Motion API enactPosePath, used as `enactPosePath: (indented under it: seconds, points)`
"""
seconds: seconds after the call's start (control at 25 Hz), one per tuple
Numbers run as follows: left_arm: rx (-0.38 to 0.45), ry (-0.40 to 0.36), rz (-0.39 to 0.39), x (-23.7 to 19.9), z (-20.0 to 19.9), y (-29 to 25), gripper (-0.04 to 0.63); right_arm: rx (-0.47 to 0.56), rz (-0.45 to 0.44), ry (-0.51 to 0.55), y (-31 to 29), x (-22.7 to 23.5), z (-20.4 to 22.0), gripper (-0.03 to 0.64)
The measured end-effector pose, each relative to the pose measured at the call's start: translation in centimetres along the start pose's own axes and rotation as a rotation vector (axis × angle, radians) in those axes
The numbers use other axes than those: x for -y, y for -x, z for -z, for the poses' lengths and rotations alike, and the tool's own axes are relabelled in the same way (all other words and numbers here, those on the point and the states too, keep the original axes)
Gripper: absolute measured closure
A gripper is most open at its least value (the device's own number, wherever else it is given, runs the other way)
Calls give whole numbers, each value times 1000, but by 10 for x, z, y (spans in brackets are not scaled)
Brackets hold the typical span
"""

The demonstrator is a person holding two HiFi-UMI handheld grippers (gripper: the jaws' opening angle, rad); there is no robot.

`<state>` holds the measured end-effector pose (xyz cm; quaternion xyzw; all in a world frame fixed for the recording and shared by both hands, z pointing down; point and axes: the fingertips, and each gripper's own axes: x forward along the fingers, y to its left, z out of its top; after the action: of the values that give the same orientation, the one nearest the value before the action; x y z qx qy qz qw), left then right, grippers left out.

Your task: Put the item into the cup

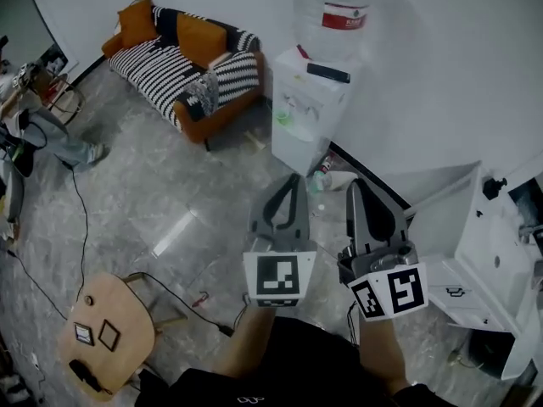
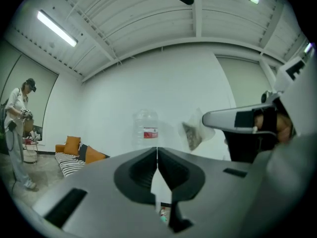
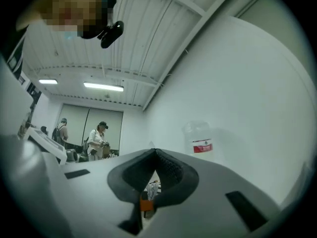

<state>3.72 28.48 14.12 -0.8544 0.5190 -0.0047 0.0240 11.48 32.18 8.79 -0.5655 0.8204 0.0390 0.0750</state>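
I hold both grippers up in front of me, tips toward a water dispenser (image 1: 304, 108). The left gripper (image 1: 292, 181) is shut, its jaws meeting in a thin line with nothing between them (image 2: 157, 151). To its right, the right gripper (image 1: 355, 186) is also shut (image 3: 155, 151). In the left gripper view, a small clear packet (image 2: 192, 133) with brownish contents hangs at the right gripper's tip. The packet does not show in the head view. No cup is in view.
A large water bottle (image 1: 336, 11) tops the dispenser. A striped sofa with orange cushions (image 1: 182, 58) stands at the back left and a wooden stool (image 1: 106, 333) at the lower left. Cables cross the floor. White furniture (image 1: 496, 265) stands at right. A person (image 2: 17, 128) stands far off.
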Motion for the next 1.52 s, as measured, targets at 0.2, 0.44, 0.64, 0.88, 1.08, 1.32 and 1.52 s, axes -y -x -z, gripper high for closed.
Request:
enactPosePath:
  seconds: [0.2,0.44,0.64,0.88,1.08,1.32,1.52]
  points:
    - [-46,7,-4,-45,13,-53,581,-49,13,-41,-75,15,17,606]
    - [-71,40,-18,-109,13,-121,581,-58,39,-33,-171,34,31,606]
    - [-100,30,-18,-156,12,-165,581,-63,27,-64,-249,35,49,606]
    - [-99,20,-33,-201,12,-201,581,-56,13,-86,-306,31,68,606]
    - [-107,-95,-47,-226,4,-217,581,-35,27,-78,-329,30,71,606]
    - [-90,-38,-31,-230,-4,-231,581,-24,52,-51,-337,41,70,606]
    - [-95,-89,-4,-217,-1,-248,581,-34,68,-60,-341,58,77,606]
